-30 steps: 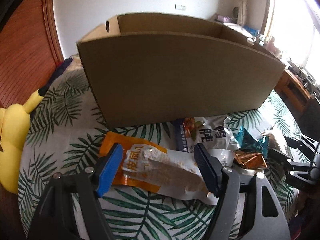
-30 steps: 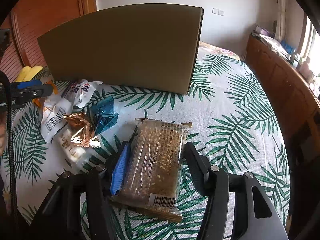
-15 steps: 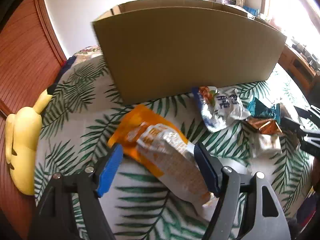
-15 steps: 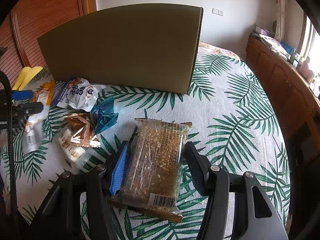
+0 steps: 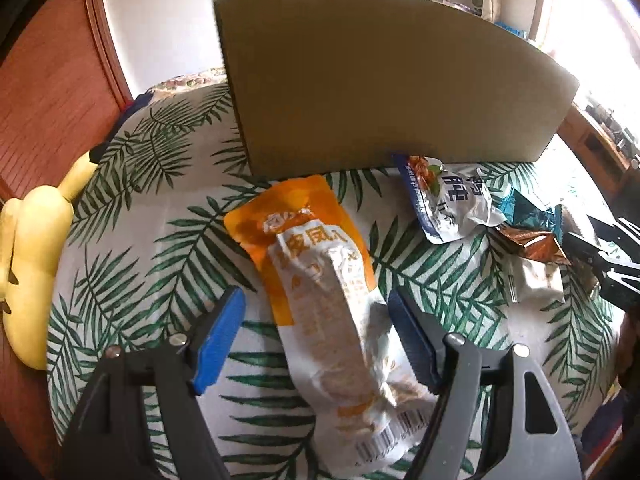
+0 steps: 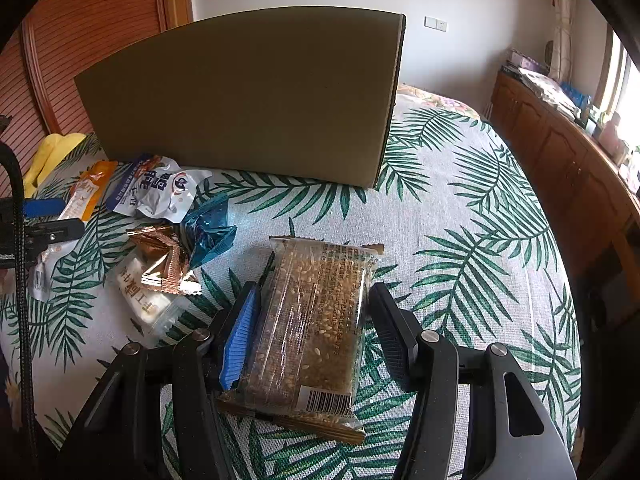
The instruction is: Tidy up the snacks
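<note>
An orange-and-white snack packet (image 5: 304,224) lies lengthwise on the leaf-print cloth, in front of the tall cardboard box (image 5: 380,92). My left gripper (image 5: 315,294) is open around it. The blue left pad stands clear of it and the right pad touches its white edge. The right wrist view shows the same packet (image 6: 86,192) and the left gripper (image 6: 44,216) at far left. My right gripper (image 6: 315,288) is shut on a clear-wrapped sesame bar (image 6: 316,320), which sits low over the cloth. The box (image 6: 248,96) stands behind it.
Between the two grippers lie a white-and-blue pouch (image 6: 160,188), a teal wrapper (image 6: 208,228), a copper foil wrapper (image 6: 160,256) and a white packet (image 6: 148,304). A yellow plush toy (image 5: 32,264) lies at the left edge. A wooden cabinet (image 6: 560,160) runs along the right.
The left gripper has sunk and shifted left. The orange packet's white end swung with it, from crosswise to lengthwise between the fingers. The right gripper and sesame bar have not moved.
</note>
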`<state>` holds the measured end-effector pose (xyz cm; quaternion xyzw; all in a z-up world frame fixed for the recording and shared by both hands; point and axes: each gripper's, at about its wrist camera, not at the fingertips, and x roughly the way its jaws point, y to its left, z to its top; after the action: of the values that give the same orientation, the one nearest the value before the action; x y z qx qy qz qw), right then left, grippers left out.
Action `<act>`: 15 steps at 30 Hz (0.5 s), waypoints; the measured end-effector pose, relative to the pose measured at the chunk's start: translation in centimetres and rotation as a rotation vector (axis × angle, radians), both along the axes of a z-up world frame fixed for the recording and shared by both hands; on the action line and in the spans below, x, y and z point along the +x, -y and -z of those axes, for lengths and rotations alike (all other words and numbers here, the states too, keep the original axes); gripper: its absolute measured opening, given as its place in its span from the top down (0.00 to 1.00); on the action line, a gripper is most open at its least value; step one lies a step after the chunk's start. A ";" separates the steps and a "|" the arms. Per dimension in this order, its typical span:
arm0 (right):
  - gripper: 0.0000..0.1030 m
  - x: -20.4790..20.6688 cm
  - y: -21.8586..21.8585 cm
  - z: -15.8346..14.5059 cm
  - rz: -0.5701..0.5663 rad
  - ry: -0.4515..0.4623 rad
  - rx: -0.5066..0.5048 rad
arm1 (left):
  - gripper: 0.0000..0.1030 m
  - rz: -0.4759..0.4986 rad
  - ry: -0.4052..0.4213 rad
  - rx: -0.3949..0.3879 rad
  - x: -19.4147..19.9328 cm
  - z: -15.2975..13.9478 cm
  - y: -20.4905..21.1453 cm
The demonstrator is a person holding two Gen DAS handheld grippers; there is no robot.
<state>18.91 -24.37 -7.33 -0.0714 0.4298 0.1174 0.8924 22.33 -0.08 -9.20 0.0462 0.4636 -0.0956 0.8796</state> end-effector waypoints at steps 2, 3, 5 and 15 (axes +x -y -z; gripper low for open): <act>0.43 0.0 0.0 0.0 0.000 0.000 0.001 | 0.27 -0.007 0.006 -0.003 0.1 0.0 0.2; 0.43 0.0 0.0 0.0 0.000 -0.001 0.002 | 0.27 -0.011 0.010 -0.004 0.0 0.0 0.2; 0.43 0.0 0.0 0.0 0.001 -0.001 0.002 | 0.25 -0.018 0.016 -0.004 0.0 0.0 0.2; 0.43 0.0 0.0 0.0 0.001 -0.001 0.003 | 0.16 -0.048 0.046 -0.013 -0.8 0.3 -0.3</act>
<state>18.90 -24.36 -7.33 -0.0700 0.4301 0.1177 0.8923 21.54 0.24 -9.55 0.0317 0.4438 -0.0763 0.8923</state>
